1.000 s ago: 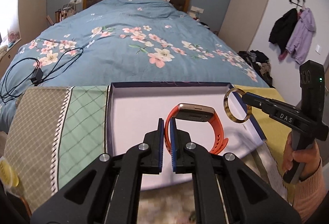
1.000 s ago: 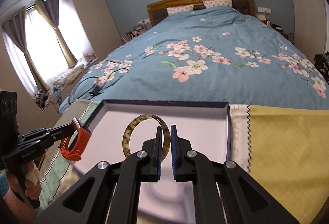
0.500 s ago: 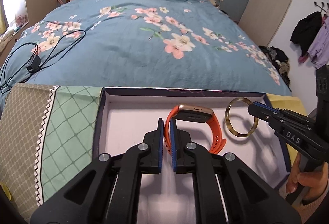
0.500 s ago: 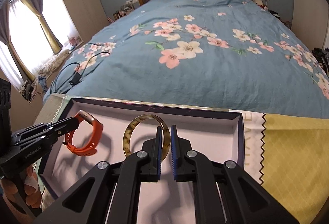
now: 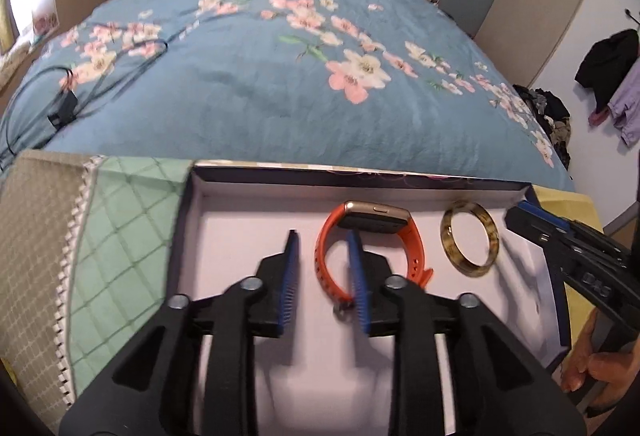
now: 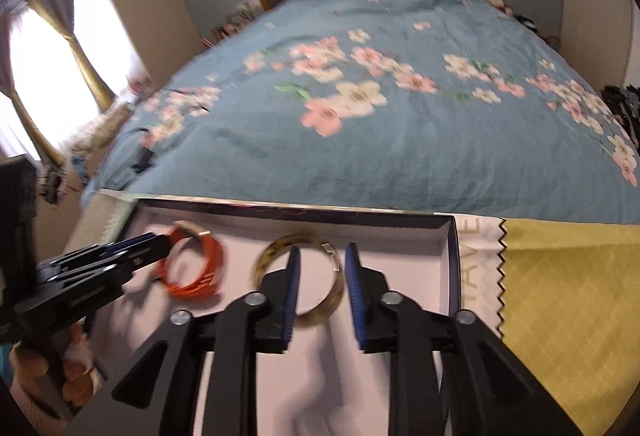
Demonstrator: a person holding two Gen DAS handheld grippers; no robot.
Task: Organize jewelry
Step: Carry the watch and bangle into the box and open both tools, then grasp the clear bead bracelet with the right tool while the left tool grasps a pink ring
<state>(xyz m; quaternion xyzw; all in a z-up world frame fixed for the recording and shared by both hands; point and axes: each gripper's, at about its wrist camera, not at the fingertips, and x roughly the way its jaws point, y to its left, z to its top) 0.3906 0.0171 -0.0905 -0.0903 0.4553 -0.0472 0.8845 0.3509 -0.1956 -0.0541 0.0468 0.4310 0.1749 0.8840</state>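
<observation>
While the jaws of the left gripper (image 5: 322, 264) and the right gripper (image 6: 322, 272) are opening, with no pad pressed on anything, an orange watch (image 5: 372, 236) and a tortoiseshell bangle (image 5: 470, 238) are seen side by side on the pale floor of a dark-walled box (image 5: 360, 179). The box is set on a green, white and yellow patterned cloth (image 6: 568, 296) at the foot of a bed (image 5: 260, 75) with a blue floral cover, in a blue-walled room with a curtained window (image 6: 48, 83). The letters "AVE" are read on the cloth's white band, and a marking on the right gripper is blurred.

I see daylight blazing through the window (image 6: 44, 91), blown out; both feeds smear with motion blur, fisheye edges bend and darken.
</observation>
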